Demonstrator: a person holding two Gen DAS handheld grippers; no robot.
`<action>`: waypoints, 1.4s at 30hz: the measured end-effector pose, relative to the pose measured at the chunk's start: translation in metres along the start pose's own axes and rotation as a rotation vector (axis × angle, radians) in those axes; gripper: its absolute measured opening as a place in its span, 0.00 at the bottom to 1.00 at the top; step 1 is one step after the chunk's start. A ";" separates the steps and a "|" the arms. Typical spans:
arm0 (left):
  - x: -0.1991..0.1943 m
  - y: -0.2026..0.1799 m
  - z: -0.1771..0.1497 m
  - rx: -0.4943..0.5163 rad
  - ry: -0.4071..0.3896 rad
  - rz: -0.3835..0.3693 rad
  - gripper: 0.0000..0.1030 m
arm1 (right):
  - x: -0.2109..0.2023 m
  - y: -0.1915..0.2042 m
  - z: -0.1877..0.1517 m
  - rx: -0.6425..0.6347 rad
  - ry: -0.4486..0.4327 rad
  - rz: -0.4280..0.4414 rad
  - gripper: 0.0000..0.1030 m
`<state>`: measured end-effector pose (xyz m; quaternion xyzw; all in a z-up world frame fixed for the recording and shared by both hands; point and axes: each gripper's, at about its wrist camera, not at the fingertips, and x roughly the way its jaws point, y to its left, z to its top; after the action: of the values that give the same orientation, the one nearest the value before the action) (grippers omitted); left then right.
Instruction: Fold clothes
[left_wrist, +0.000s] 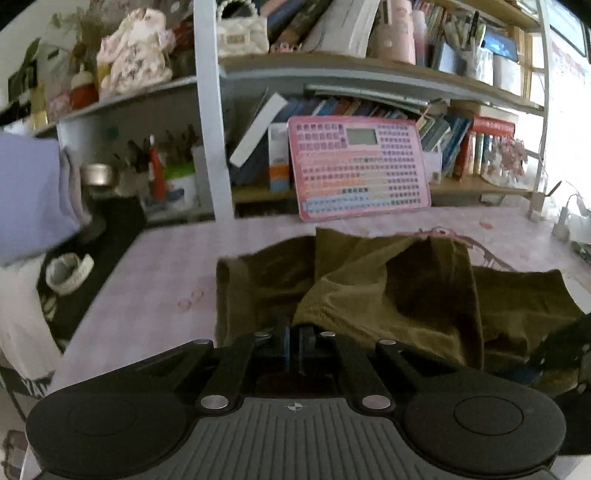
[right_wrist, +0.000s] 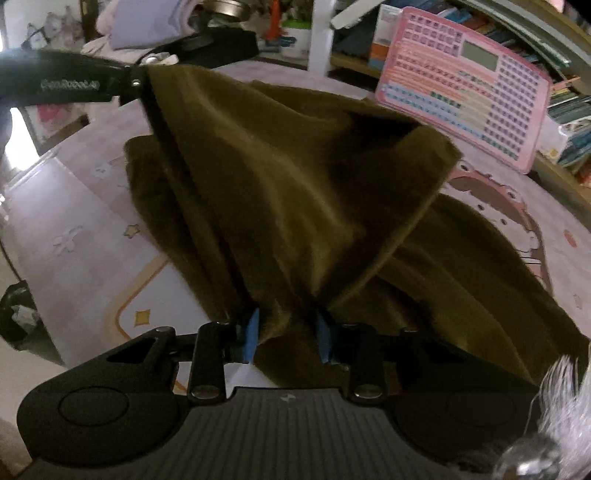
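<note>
Lifting one edge of the olive garment (right_wrist: 295, 177) over the pink desk mat (right_wrist: 85, 236)

My right gripper (right_wrist: 286, 338) pinches a bunched fold between blue pads (right_wrist: 251, 338); my left gripper (left_wrist: 295, 341), pressed together on the opposite corner, keeps the soft, velvety cloth taut so it folds over the half lying on the mat.

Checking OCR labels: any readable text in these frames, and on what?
"GenRobot.AI", roughly; blurred: side of the left tool, shut on the olive garment.
"YA", cut off: white cloth.
Pink keyboard board, book spines: unreadable.
</note>
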<state>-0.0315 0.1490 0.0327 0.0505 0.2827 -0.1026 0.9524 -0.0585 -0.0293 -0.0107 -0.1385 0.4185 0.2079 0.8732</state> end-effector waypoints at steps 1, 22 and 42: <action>-0.001 0.000 -0.001 0.002 -0.002 -0.009 0.04 | -0.001 0.002 0.000 -0.006 -0.004 -0.011 0.27; 0.001 0.005 -0.017 0.012 0.056 -0.083 0.07 | -0.015 0.014 -0.007 -0.035 0.002 -0.035 0.03; -0.052 0.025 0.005 -0.323 -0.160 -0.060 0.82 | -0.030 -0.128 0.106 0.401 -0.009 0.531 0.03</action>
<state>-0.0659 0.1814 0.0662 -0.1200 0.2202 -0.0880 0.9640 0.0575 -0.1046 0.0861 0.1510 0.4685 0.3422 0.8003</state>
